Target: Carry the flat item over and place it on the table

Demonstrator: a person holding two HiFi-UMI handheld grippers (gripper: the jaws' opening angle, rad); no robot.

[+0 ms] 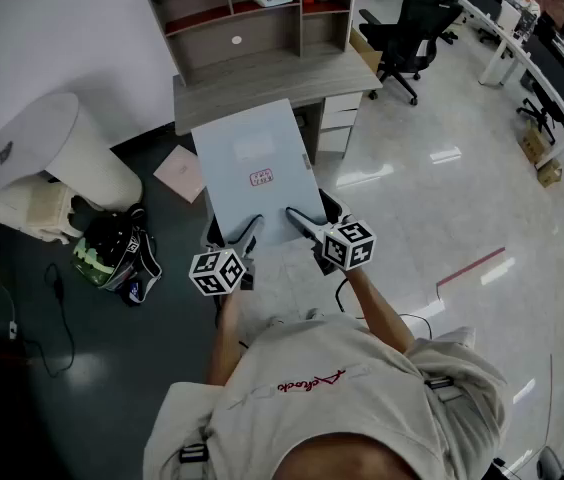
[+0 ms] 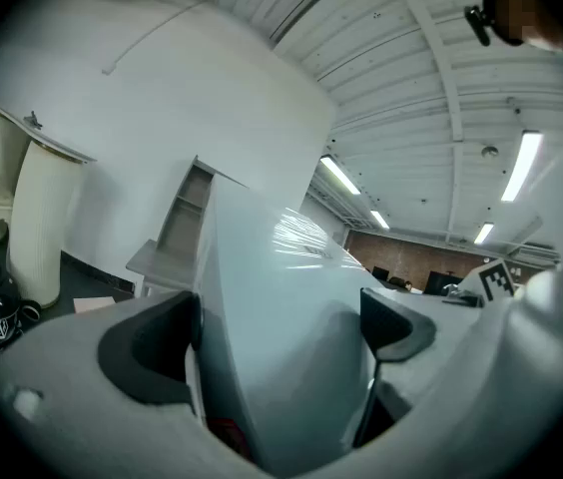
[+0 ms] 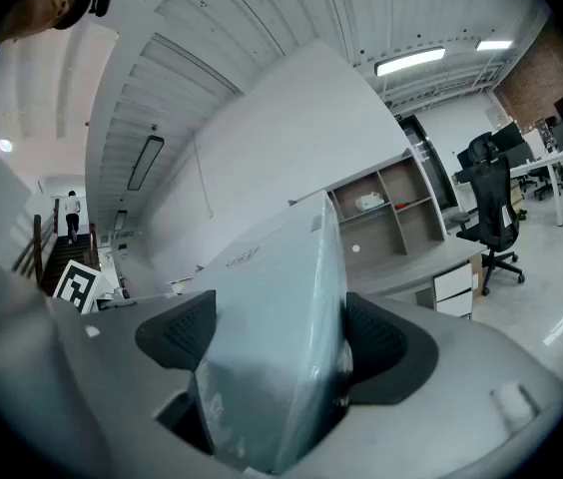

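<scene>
Pale blue-grey flat box (image 1: 257,168) with a small red-printed label, seen from the head view: it is held clear of the floor in front of a grey desk (image 1: 262,76), its far edge near the desk's front edge. The left gripper (image 1: 250,231) and the right gripper (image 1: 298,218) take the near edge at its two corners. The desk carries an open shelf unit (image 1: 252,8); a black office chair (image 1: 412,28) stands to the right, and a pink sheet (image 1: 180,173) and a dark helmet (image 1: 112,253) lie on the floor to the left. Left gripper view: the left gripper (image 2: 277,332) has its jaws spread wide with the flat box (image 2: 281,277) filling the gap, the dark pads (image 2: 157,342) against its sides; the desk (image 2: 157,262) shows beyond. Right gripper view: the right gripper (image 3: 280,339) also stands wide, both pads (image 3: 381,342) pressed on the flat box (image 3: 277,287), which tilts up and away; the shelf unit (image 3: 386,208), the desk (image 3: 411,267) and the office chair (image 3: 491,208) lie ahead.
</scene>
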